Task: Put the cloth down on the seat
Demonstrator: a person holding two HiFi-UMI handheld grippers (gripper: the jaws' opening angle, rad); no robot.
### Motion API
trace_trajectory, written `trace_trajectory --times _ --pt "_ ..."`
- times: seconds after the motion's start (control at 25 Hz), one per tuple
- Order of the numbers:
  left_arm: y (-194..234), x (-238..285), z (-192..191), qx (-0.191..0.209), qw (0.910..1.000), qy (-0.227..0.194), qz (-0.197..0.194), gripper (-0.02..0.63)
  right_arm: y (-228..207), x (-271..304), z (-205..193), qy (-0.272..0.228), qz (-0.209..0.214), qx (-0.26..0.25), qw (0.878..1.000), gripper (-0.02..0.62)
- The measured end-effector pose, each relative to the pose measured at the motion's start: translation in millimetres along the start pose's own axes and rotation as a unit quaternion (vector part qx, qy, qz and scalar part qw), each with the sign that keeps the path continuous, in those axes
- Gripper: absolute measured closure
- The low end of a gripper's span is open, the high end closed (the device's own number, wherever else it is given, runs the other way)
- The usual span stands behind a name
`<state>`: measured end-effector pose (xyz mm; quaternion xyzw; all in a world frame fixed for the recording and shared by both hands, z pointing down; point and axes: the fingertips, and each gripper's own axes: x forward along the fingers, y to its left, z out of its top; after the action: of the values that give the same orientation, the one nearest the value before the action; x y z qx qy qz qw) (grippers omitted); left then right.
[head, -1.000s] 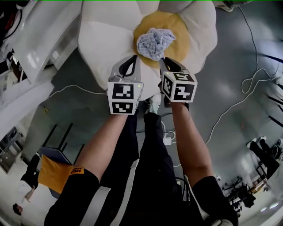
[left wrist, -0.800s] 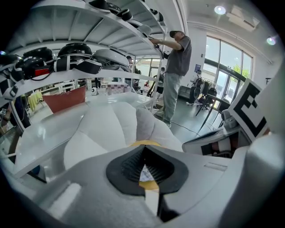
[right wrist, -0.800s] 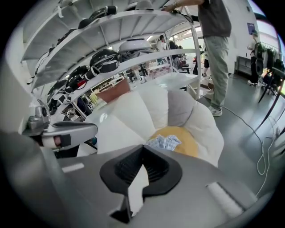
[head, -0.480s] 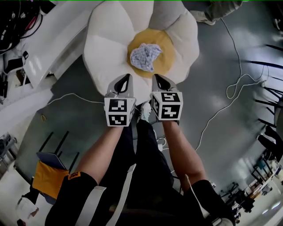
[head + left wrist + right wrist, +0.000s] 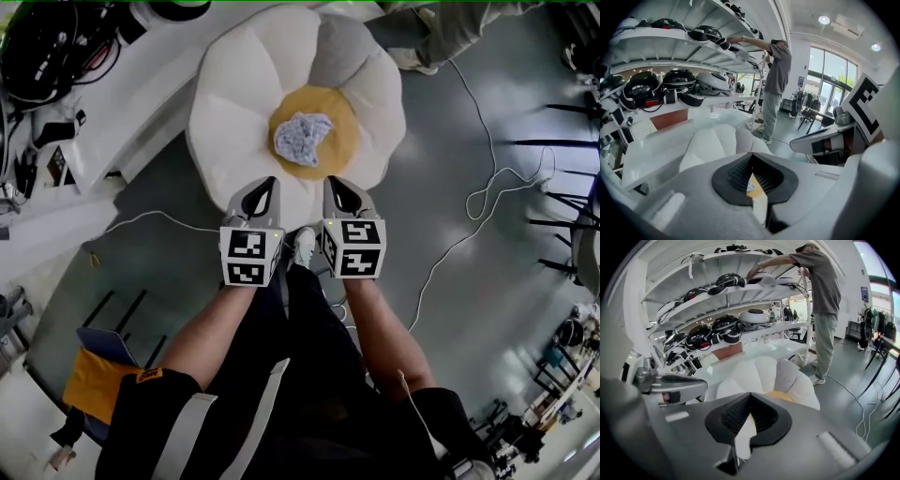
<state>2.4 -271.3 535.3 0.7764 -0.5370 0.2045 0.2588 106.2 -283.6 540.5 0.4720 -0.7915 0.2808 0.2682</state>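
The crumpled pale blue-white cloth (image 5: 302, 138) lies loose on the yellow centre (image 5: 339, 142) of the flower-shaped seat (image 5: 230, 112), which has white petals and one grey petal. My left gripper (image 5: 270, 180) and right gripper (image 5: 330, 180) hover side by side over the seat's near petals, a short way back from the cloth. Both are shut with nothing between the pads. In the left gripper view, the left gripper (image 5: 751, 157) has its tips together in front of the seat (image 5: 712, 143). The right gripper view shows the right gripper (image 5: 750, 395) the same, before the seat (image 5: 759, 371).
White shelves with helmets (image 5: 712, 326) stand behind the seat; a person (image 5: 820, 296) reaches up to the top shelf. A white cable (image 5: 469, 202) snakes over the grey floor at the right. A white bench (image 5: 103, 131) with gear lies at the left.
Both grippers have drawn back from the cloth toward my body. The right jaws have closed empty. The cloth stays on the yellow centre.
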Motion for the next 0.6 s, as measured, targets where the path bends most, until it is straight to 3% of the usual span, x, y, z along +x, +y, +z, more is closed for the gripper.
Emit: trace_trajectory --times 0.32,0.6 --pt "-21 -55 21 -0.004 0.9999 -0.007 -0.009 0.607 20 -56 17 -0.029 0.004 -0.005 1.0 0.594" --pt "-43 -99 60 0.011 0.9986 -0.046 -0.023 0.607 42 -108 46 -0.065 0.012 -0.033 0.997 0.594"
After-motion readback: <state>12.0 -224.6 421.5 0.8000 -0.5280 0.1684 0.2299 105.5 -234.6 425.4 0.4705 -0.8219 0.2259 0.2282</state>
